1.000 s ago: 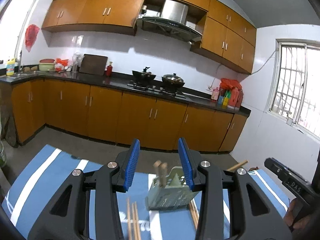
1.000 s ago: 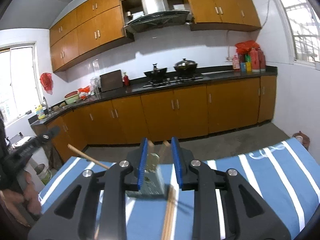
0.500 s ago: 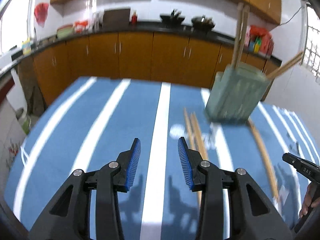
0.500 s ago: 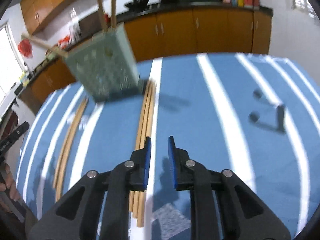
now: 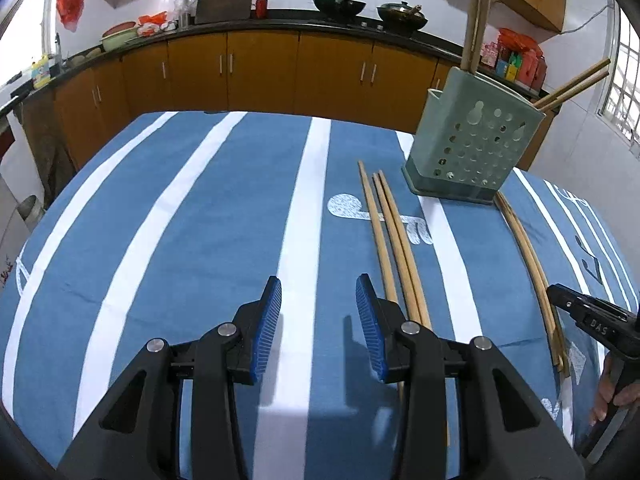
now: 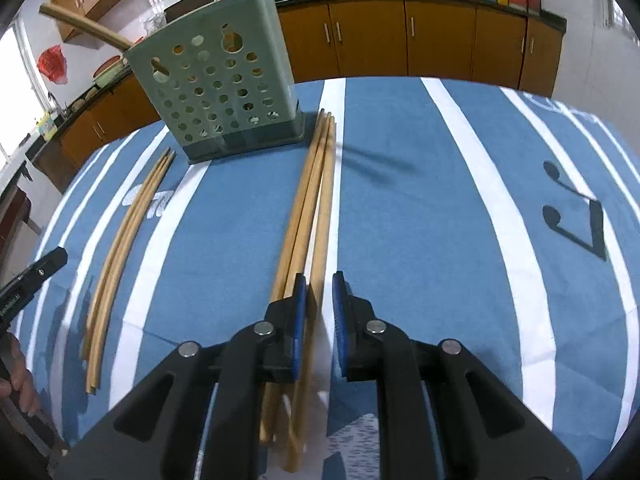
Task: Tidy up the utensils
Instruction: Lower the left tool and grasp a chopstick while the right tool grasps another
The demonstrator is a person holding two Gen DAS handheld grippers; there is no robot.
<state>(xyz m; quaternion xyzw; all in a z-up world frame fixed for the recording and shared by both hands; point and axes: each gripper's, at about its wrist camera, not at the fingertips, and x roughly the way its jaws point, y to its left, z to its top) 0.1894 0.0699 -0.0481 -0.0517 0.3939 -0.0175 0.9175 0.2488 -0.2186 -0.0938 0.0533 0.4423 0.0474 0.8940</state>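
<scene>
A table is covered by a blue cloth [image 5: 208, 240] with broad white stripes and printed music notes, woven and slightly creased. On it stands a pale green plastic utensil holder [image 6: 218, 92], box-shaped, its walls pierced by round and gourd-shaped holes, on a darker base. Wooden chopsticks are seen standing upright in it, and others lean out at a slant.

Two loose bundles of long, slender, light wooden chopsticks are laid on the cloth either side of the holder: the bundle by the left gripper [image 5: 394, 240] and the bundle by the right gripper [image 6: 312, 216], each running from near the holder's base toward the cameras.

The left gripper [image 5: 318, 320], black-armed with ribbed blue pads, is held partly open over a white stripe; nothing is gripped, and its chopstick bundle is passed just beside and under its right-hand finger.

The right gripper [image 6: 320, 312] is narrowed to a slim gap, and one chopstick of its bundle appears to be caught between the pads, though actual contact cannot be made out clearly.
</scene>
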